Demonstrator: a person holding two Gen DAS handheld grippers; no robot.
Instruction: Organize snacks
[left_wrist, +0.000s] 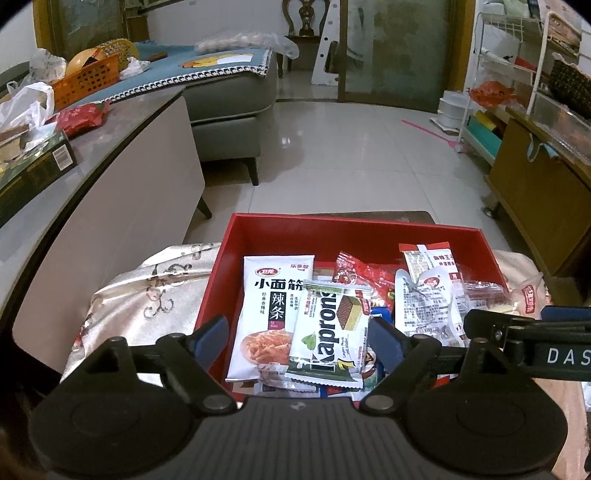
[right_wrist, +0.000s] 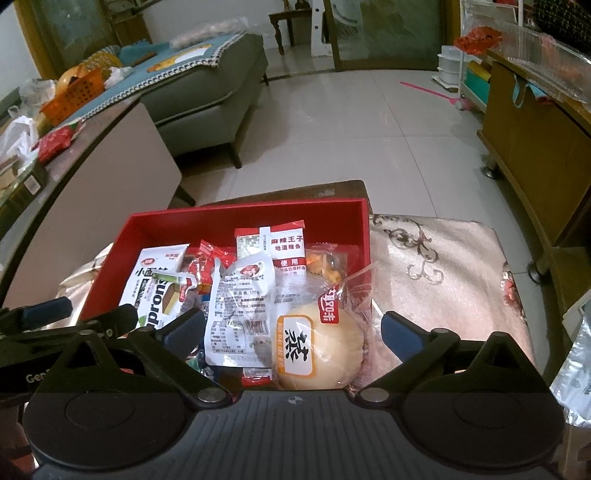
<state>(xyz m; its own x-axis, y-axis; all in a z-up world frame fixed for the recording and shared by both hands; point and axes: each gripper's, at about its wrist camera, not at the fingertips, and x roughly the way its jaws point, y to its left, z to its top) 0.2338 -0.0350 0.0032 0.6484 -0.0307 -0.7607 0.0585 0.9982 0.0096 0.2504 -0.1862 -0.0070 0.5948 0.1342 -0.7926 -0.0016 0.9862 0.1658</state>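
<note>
A red box (left_wrist: 332, 226) (right_wrist: 251, 211) on a floral cloth holds several snack packets. My left gripper (left_wrist: 298, 338) hangs open over its near left part. A green-and-white Kaprons wafer packet (left_wrist: 328, 332) and a white spicy-strips pack (left_wrist: 266, 306) lie between the fingers, and the pads stand clear of both. My right gripper (right_wrist: 293, 330) is wide open over the box's near right corner, around a bagged round bun (right_wrist: 317, 339) without pressing it. A white printed packet (right_wrist: 240, 314) lies left of the bun. Each gripper shows at the edge of the other's view.
The floral cloth (right_wrist: 443, 277) spreads on both sides of the box. On the left, a long low cabinet (left_wrist: 110, 184) carries a green carton (left_wrist: 33, 166) and a red packet (left_wrist: 81, 118). A grey sofa (left_wrist: 229, 96) stands behind, a wooden cabinet (left_wrist: 535, 192) on the right, and tiled floor beyond.
</note>
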